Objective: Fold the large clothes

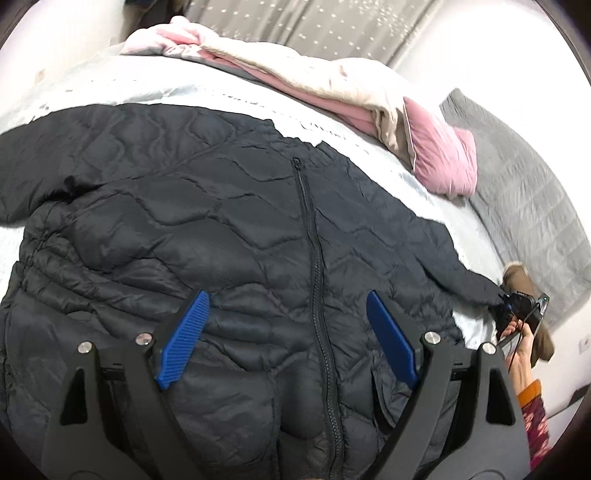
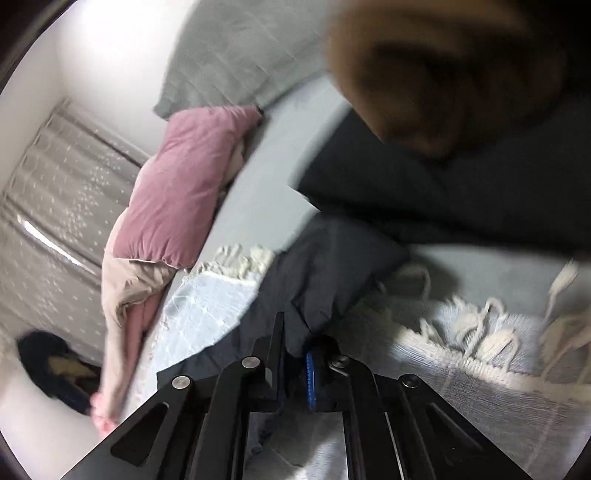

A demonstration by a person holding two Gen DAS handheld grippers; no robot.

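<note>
In the left wrist view, the left tool hangs right over the lower front of a black quilted jacket, its two blue-padded fingers spread wide apart with nothing between them. The jacket's zipper runs up between the two fingers, nearer the right-hand one, toward the collar. The jacket lies front side up, spread flat on a pale blue blanket that covers the bed. One sleeve reaches out to the right, and its cuff ends at the right tool, seen small at the bed's edge with the person's hand behind it.

In the right wrist view, the right tool has its fingers pressed together on a fold of the dark jacket sleeve, which rises straight out from between the pads. Just beside the sleeve, the blanket's white fringe lies along the edge. Beyond it, more dark jacket fabric lies across the bed, partly behind a blurred brown shape too smeared to identify.

Farther off, a pink pillow and a beige and pink quilt sit at the far side of the bed, well apart from the jacket. A grey padded headboard stands past the pillow, and a grey curtain with small light specks hangs behind.
</note>
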